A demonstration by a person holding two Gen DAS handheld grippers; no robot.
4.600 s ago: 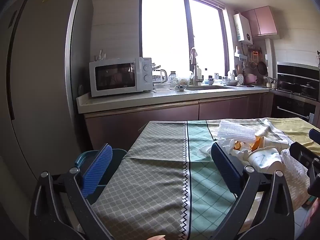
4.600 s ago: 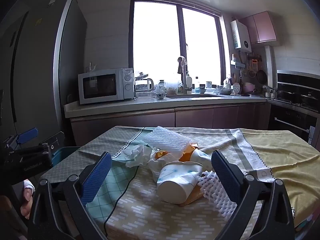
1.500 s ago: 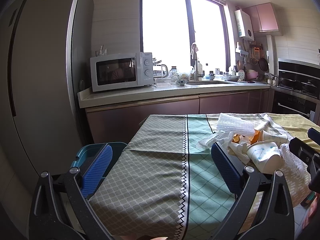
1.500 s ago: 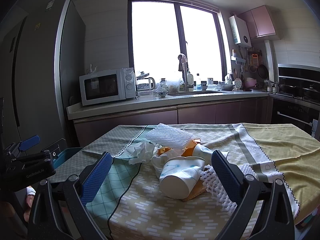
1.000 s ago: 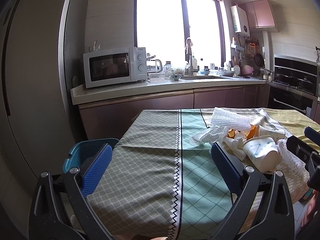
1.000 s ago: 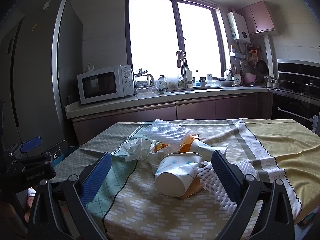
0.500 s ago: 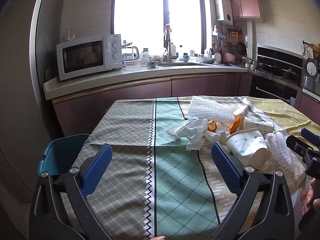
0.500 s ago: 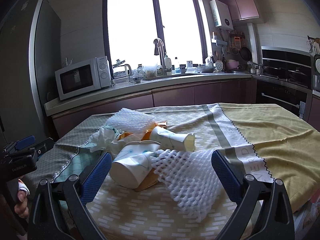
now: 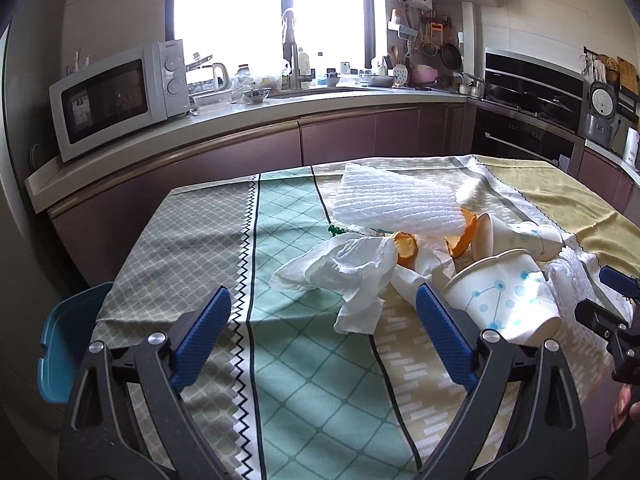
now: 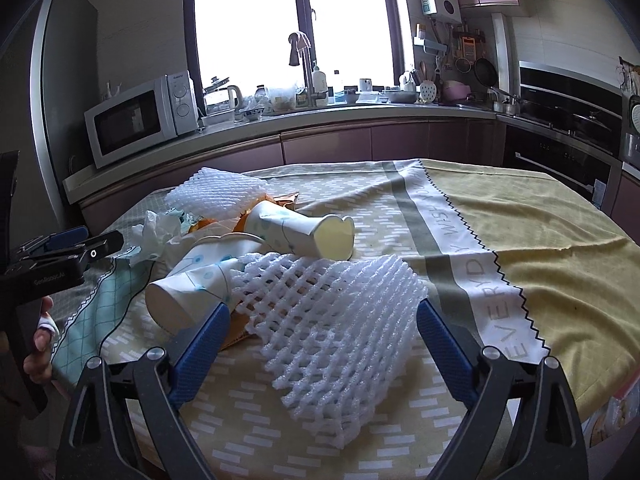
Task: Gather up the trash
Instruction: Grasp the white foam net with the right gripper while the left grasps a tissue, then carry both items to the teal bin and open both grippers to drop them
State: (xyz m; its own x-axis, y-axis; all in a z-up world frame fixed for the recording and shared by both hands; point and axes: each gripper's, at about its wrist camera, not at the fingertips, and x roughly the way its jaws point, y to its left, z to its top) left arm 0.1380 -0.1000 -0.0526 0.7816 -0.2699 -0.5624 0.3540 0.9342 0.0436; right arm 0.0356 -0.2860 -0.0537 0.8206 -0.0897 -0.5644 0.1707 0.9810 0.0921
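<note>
While both tools' jaws are closing on nothing, only the left wrist view shows the blue bin [image 9: 66, 344].

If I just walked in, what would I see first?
Probably the heap of trash on the tablecloth: two tipped paper cups, crumpled tissue and orange peel. Nearest the right claw lies a white foam net, with nothing gripped yet. A blue bin waits off the table's left edge.
</note>
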